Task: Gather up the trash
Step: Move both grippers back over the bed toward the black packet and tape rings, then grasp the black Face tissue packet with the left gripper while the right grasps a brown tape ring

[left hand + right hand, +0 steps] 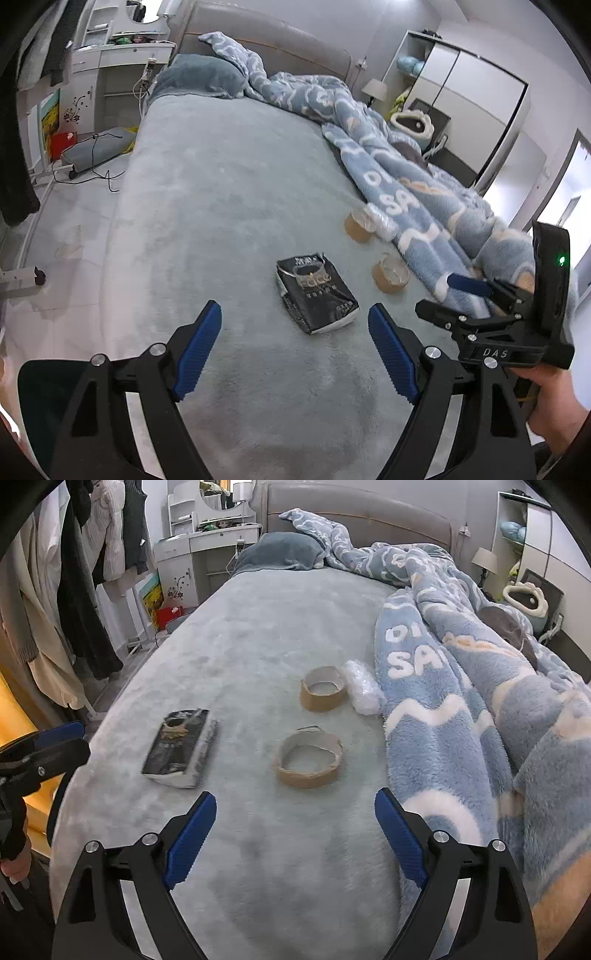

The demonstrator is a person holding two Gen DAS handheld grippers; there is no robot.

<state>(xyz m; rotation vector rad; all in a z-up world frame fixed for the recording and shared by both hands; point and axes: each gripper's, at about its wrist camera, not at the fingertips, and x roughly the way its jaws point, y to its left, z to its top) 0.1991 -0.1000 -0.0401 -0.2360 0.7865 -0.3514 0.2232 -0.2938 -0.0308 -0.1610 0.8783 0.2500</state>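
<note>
Trash lies on the bed [240, 635], black packet [179, 747] at ten o'clock and cardboard ring [308, 760] at twelve from the down-tilted, empty, spread right gripper [295, 834]; left gripper [295, 350] likewise spread, empty.

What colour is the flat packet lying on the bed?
Black with pale lettering, the packet shows best in the left wrist view.
</note>
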